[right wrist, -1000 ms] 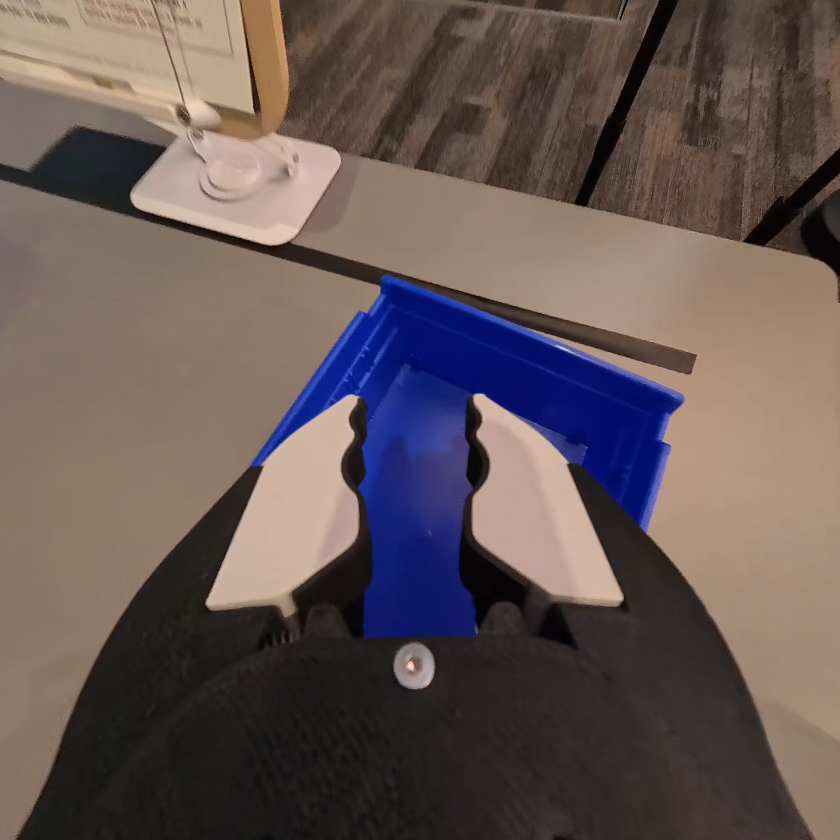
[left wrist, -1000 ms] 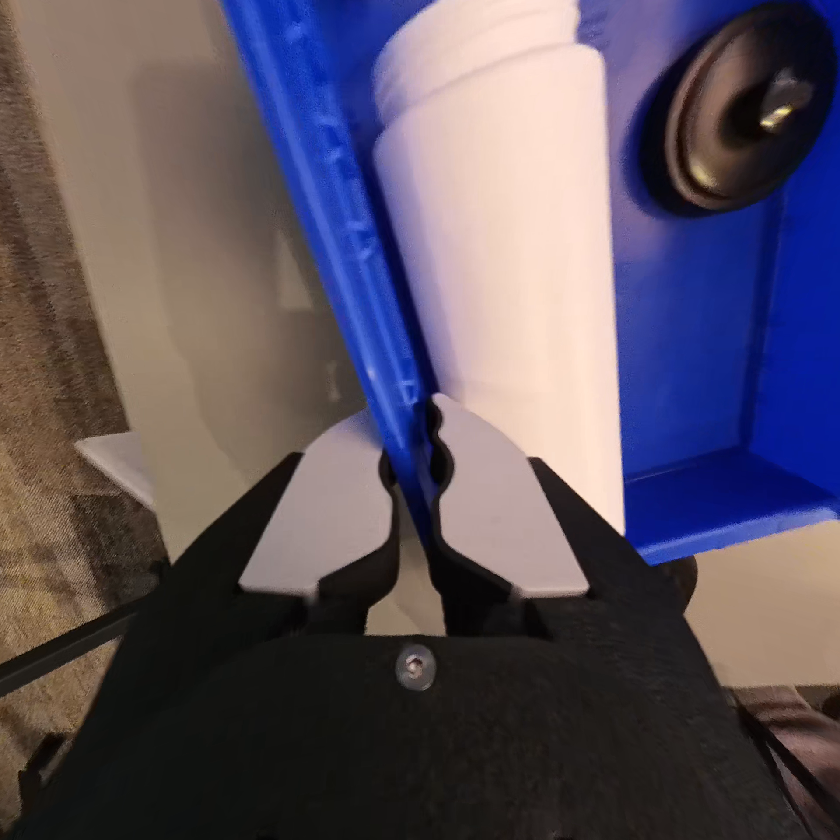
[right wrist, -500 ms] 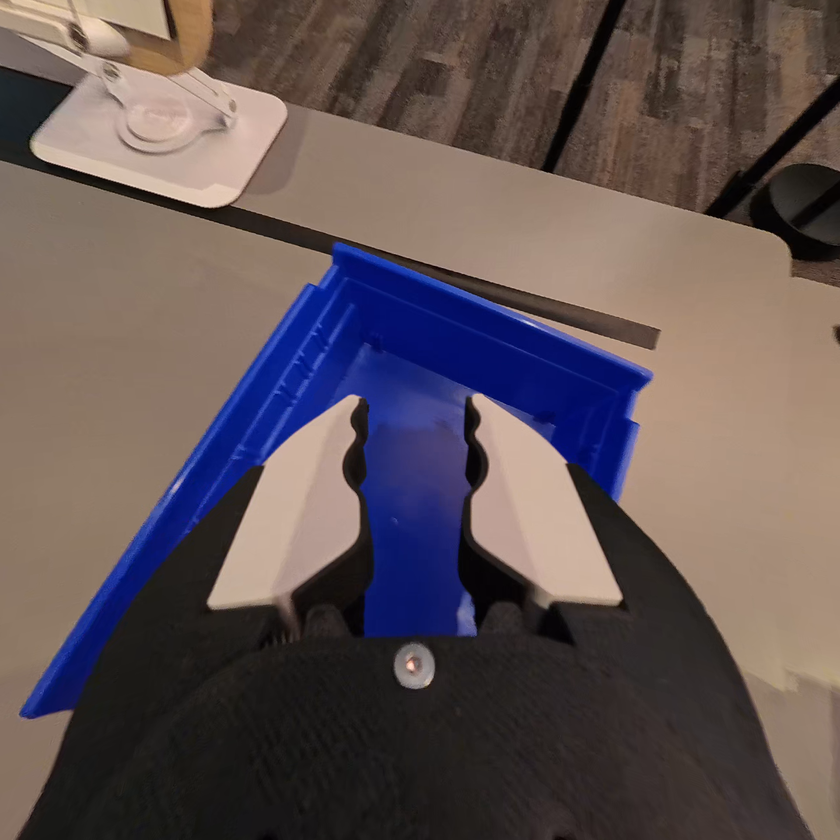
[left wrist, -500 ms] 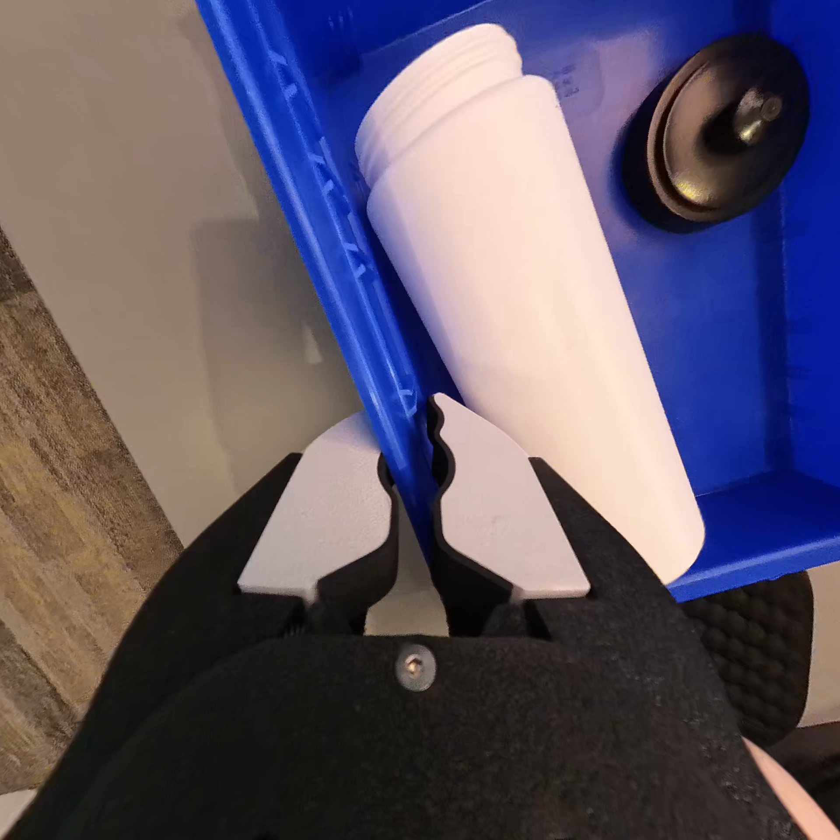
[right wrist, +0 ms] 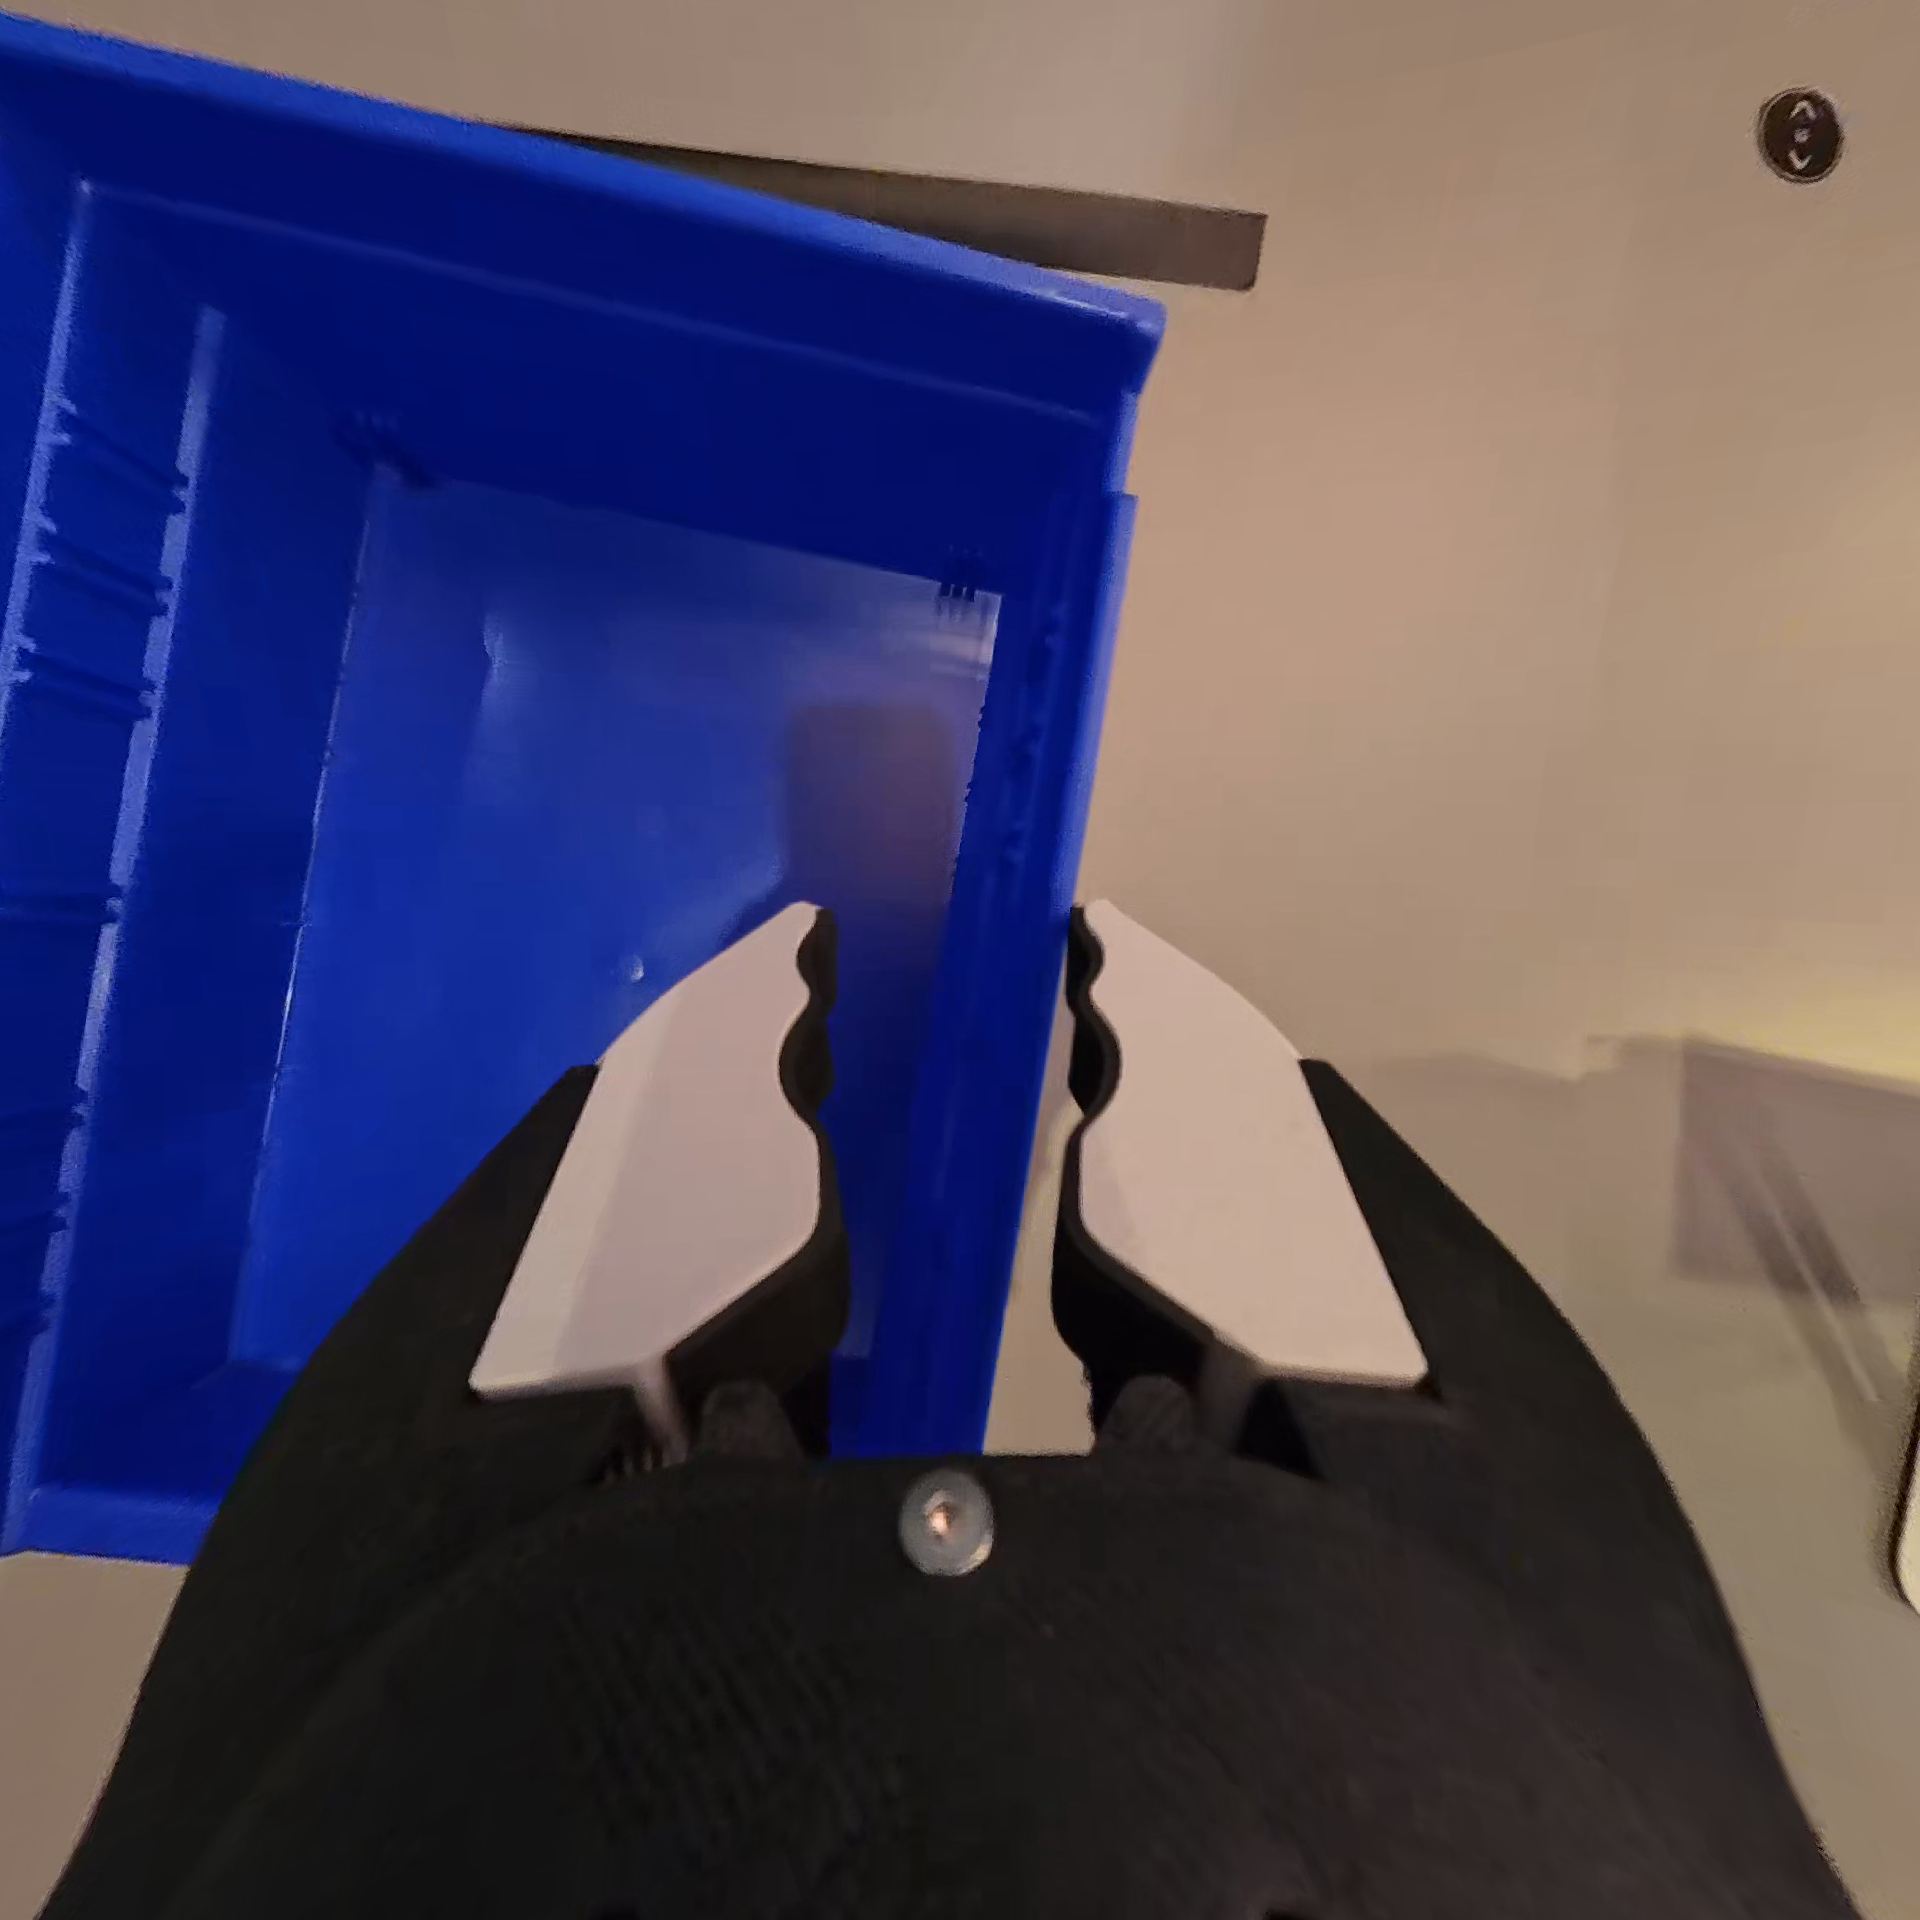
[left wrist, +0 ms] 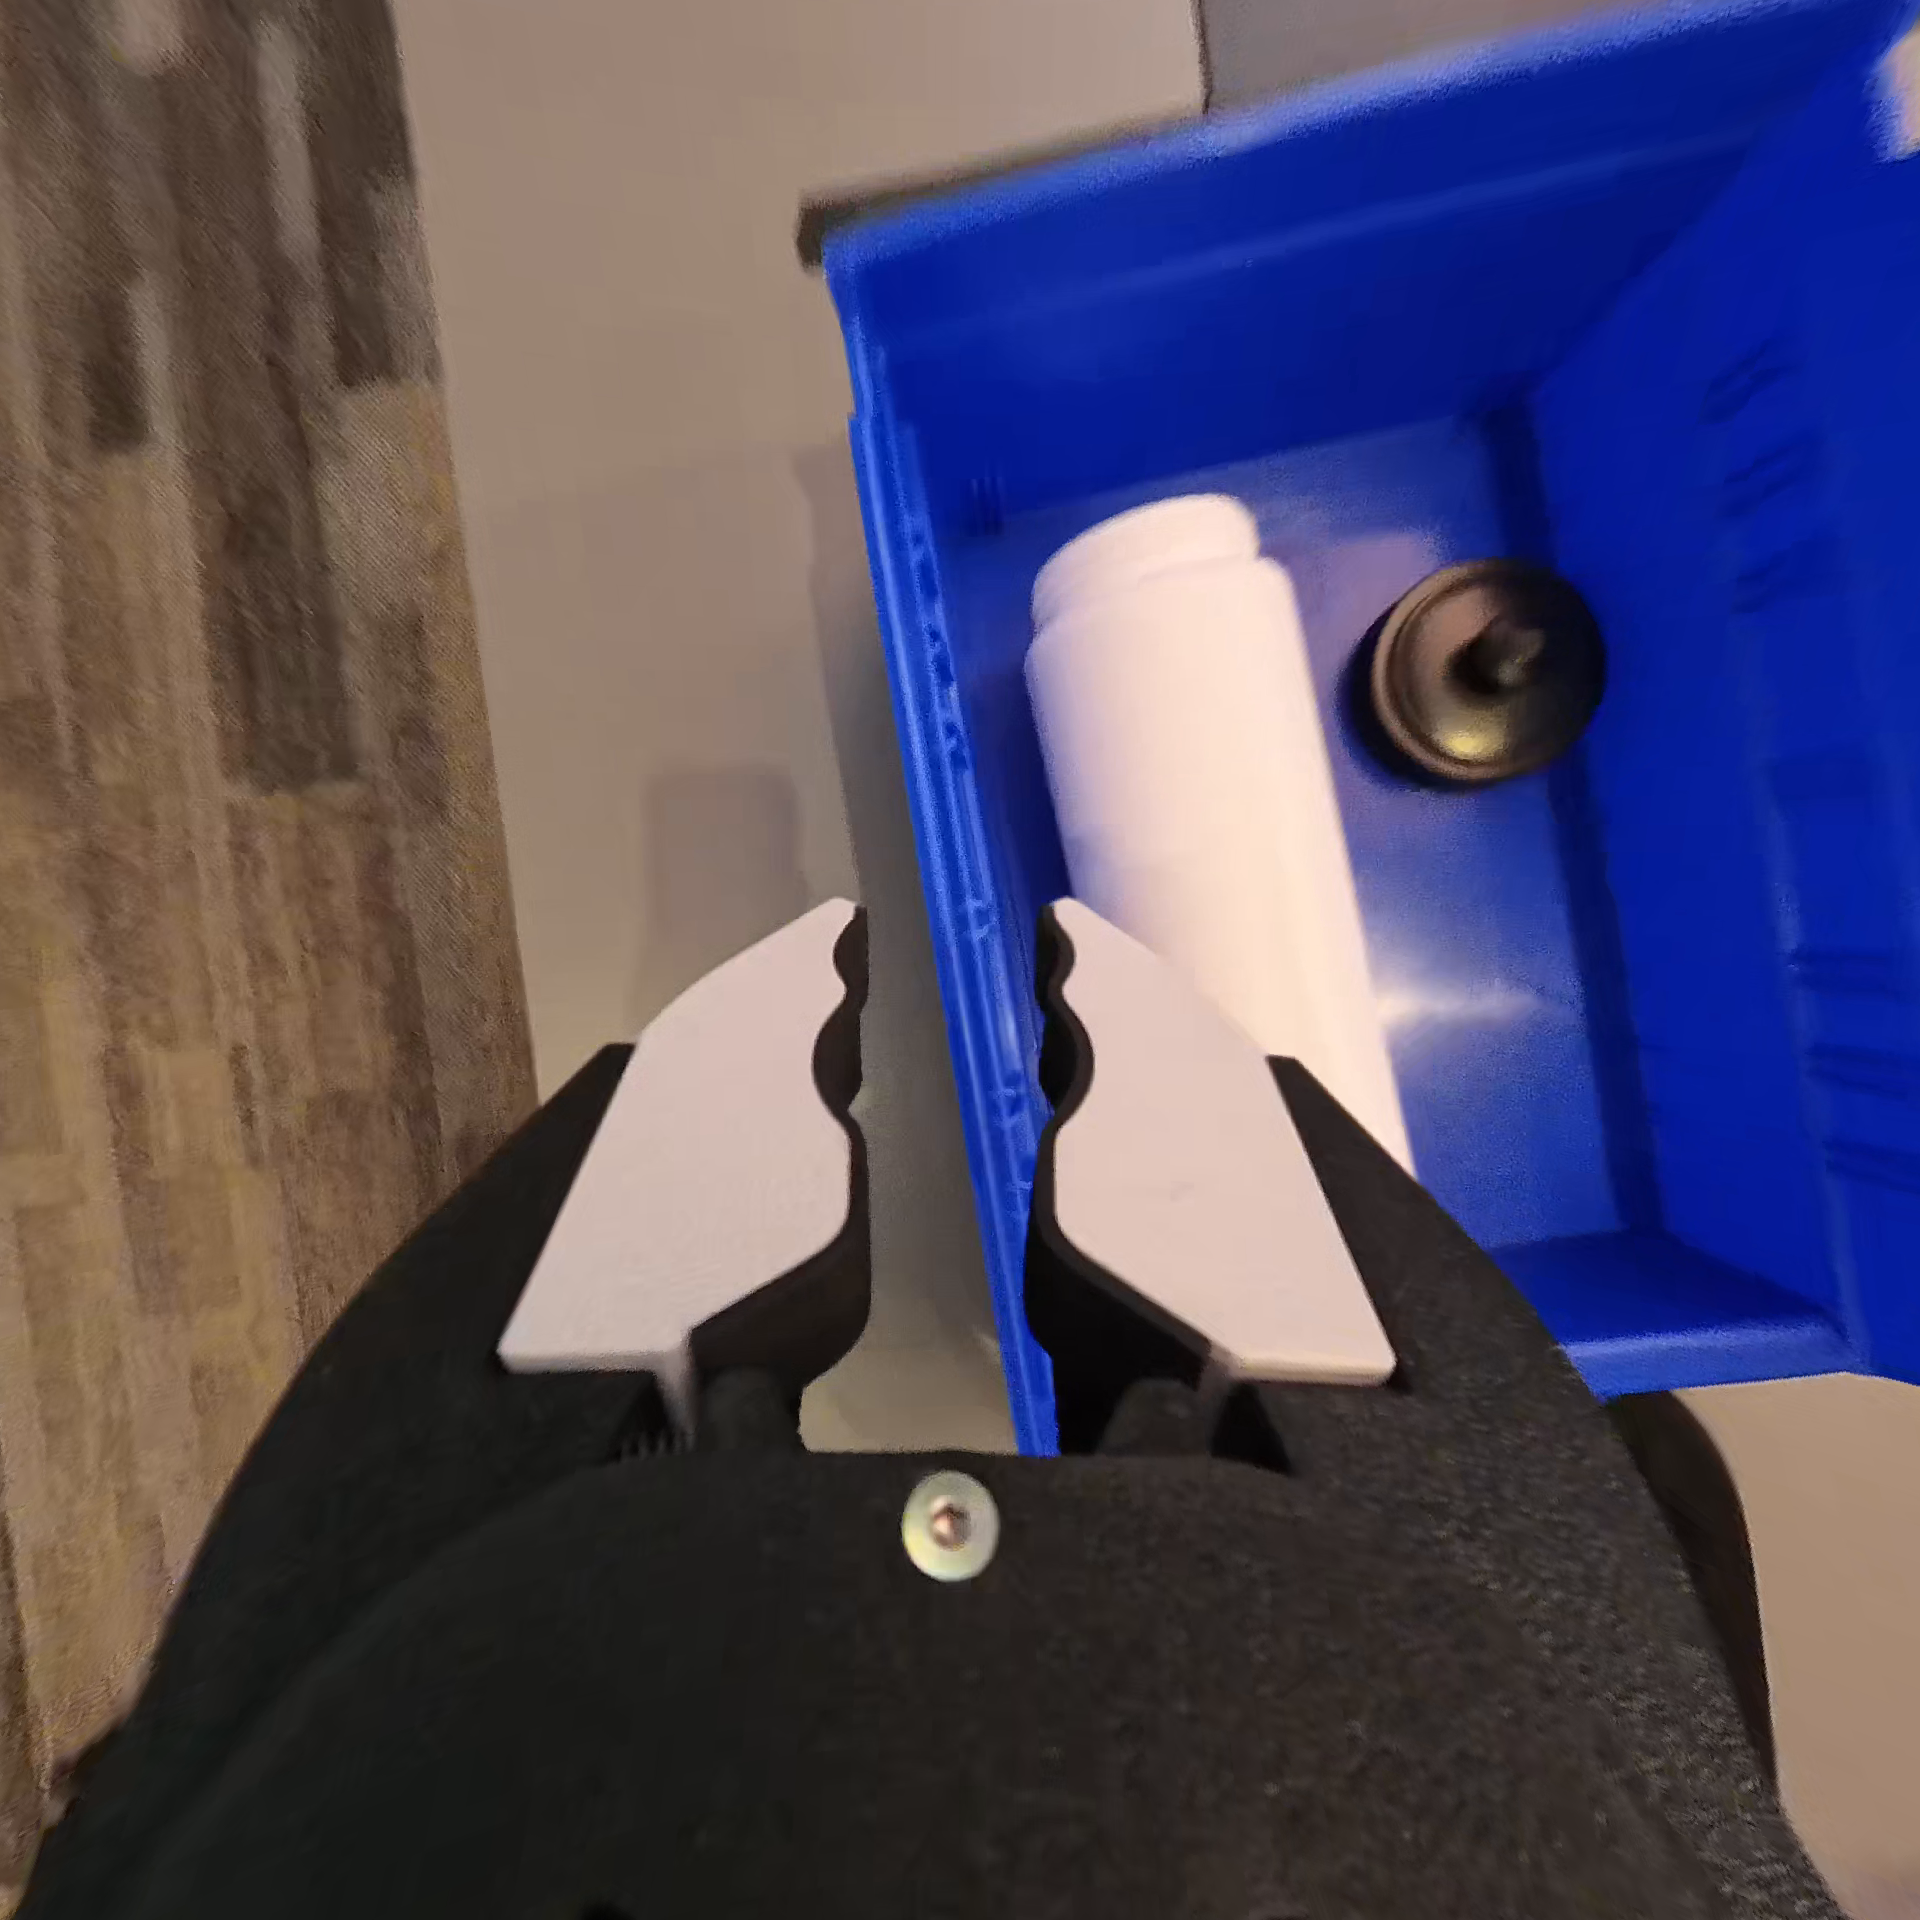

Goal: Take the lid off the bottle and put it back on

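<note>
A white bottle (left wrist: 1174,748) lies on its side without a lid in a blue bin (left wrist: 935,665), along the bin's left wall. The black lid (left wrist: 1486,681) lies on the bin floor to the right of the bottle. My left gripper (left wrist: 951,914) is open and straddles the bin's left wall. My right gripper (right wrist: 945,914) is open and straddles the right wall of a blue bin (right wrist: 623,343) whose visible floor is bare. I cannot tell whether it is the same bin.
The bin stands on a beige table (left wrist: 644,520) whose left edge borders brown carpet (left wrist: 208,727). In the right wrist view a dark strip (right wrist: 987,218) runs behind the bin and a small round black button (right wrist: 1800,135) sits on the table at the far right.
My left gripper has opened off the bin's left wall and the view has pulled back. My right gripper has moved from over the bin's middle to astride its right wall, closer in.
</note>
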Motion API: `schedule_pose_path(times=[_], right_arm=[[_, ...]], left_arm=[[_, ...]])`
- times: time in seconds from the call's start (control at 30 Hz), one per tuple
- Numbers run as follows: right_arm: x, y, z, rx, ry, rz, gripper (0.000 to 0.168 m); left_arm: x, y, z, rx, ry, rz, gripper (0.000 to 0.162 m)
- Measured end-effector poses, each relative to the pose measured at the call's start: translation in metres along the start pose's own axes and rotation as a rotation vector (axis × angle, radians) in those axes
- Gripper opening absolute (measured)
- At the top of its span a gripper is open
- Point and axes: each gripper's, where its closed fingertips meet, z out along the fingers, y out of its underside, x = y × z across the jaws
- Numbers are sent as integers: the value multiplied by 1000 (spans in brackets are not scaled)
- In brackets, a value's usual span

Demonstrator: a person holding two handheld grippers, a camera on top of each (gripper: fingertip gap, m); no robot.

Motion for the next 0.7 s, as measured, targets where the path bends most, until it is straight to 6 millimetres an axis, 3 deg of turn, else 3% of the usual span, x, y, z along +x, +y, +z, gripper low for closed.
schedule_pose_path(times=[0.17, 0.23, 0.3, 0.37, 0.4, 0.47, 0.7], right_arm=[[20, 10, -5, -37, 87, 10, 46], [18, 19, -1, -81, 33, 60, 46], [16, 41, 9, -201, -8, 73, 47], [16, 63, 19, -316, -24, 35, 46], [12, 68, 23, -344, -57, 14, 42], [-2, 69, 28, -349, -160, -43, 11], [4, 65, 33, -327, -172, -154, 11]], left_arm=[[29, -54, -62, 377, 38, 64, 30], [44, -68, -80, 502, 95, 75, 45], [59, -75, -90, 572, 178, 85, 59], [68, -77, -91, 592, 245, 72, 75], [73, -75, -89, 578, 286, 75, 76], [79, -66, -82, 518, 329, 84, 75], [76, -27, -45, 216, 256, 113, 73]])
